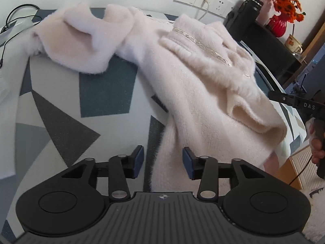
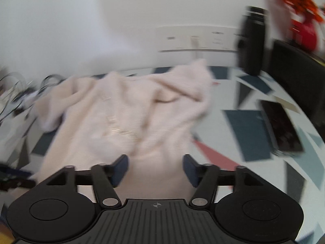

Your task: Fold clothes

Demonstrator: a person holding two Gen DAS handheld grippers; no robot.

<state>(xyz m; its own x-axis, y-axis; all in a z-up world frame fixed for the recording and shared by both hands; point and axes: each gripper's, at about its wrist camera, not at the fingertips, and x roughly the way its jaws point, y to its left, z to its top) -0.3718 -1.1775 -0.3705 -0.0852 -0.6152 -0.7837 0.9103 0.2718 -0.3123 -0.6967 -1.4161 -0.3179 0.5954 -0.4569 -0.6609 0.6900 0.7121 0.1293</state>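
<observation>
We see the fluffy pale-pink knit sweater point(image 1: 203, 85) lying crumpled on the table's geometric-patterned cloth point(image 1: 61, 122). Left gripper point(image 1: 163, 163) is spread wide, empty, the hem reaching between its fingers. Right gripper point(image 2: 155, 168) likewise gapes over the sweater's near edge; that view is blurred.

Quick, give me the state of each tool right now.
Left tool: open, holding nothing, poised over the pink sweater.
Right tool: open, holding nothing.

Table point(image 1: 105, 93) covered in geometric grey, teal and white cloth. Lying on it: rumpled fluffy cream sweater point(image 1: 203, 93), black cables point(image 1: 12, 26) at far left, dark phone point(image 2: 281, 126) right, black bottle point(image 2: 252, 40) standing near wall.
</observation>
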